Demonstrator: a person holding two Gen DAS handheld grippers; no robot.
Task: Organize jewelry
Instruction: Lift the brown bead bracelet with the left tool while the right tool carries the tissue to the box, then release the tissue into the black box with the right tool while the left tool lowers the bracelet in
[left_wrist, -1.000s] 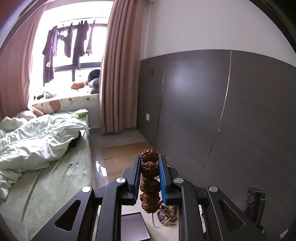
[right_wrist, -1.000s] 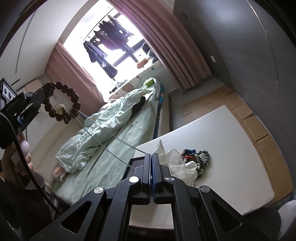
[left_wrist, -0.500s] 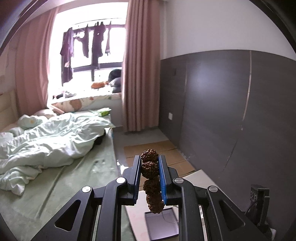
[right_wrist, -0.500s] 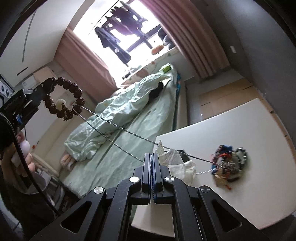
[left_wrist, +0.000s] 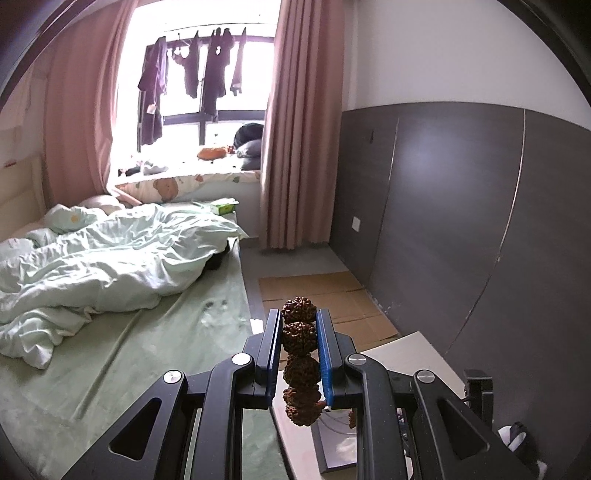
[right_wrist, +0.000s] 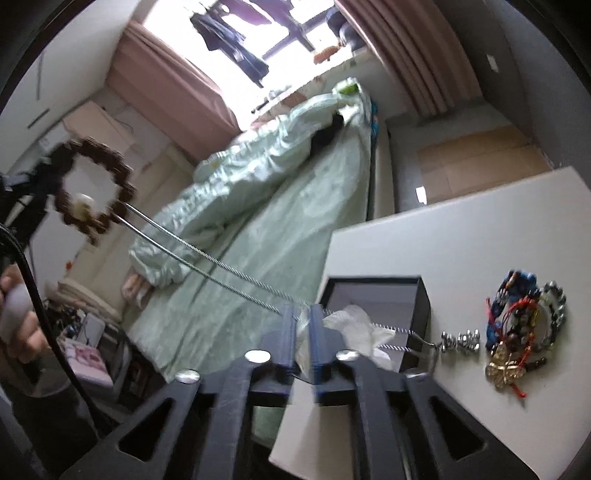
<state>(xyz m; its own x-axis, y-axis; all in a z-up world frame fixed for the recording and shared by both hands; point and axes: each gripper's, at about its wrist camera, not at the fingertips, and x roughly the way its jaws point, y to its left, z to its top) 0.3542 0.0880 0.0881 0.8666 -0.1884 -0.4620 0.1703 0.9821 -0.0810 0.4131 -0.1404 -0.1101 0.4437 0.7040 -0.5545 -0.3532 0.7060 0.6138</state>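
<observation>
My left gripper is shut on a brown rough-bead bracelet, held high in the air. In the right wrist view the bracelet hangs at far left, blurred. A silver chain is caught on it and runs taut down to its pendant on the white table. My right gripper hovers over an open black jewelry box, jaws slightly apart with white paper between and beyond them. A tangled jewelry pile lies right of the box.
A bed with a pale green duvet fills the left of the room. A dark panelled wall stands right. Cardboard sheets lie on the floor past the table. A hand holding the left gripper shows at far left.
The right gripper has dropped closer over the box and its jaws have parted slightly. The left gripper has turned left, still holding the bracelet. The chain has pulled its pendant free of the pile.
</observation>
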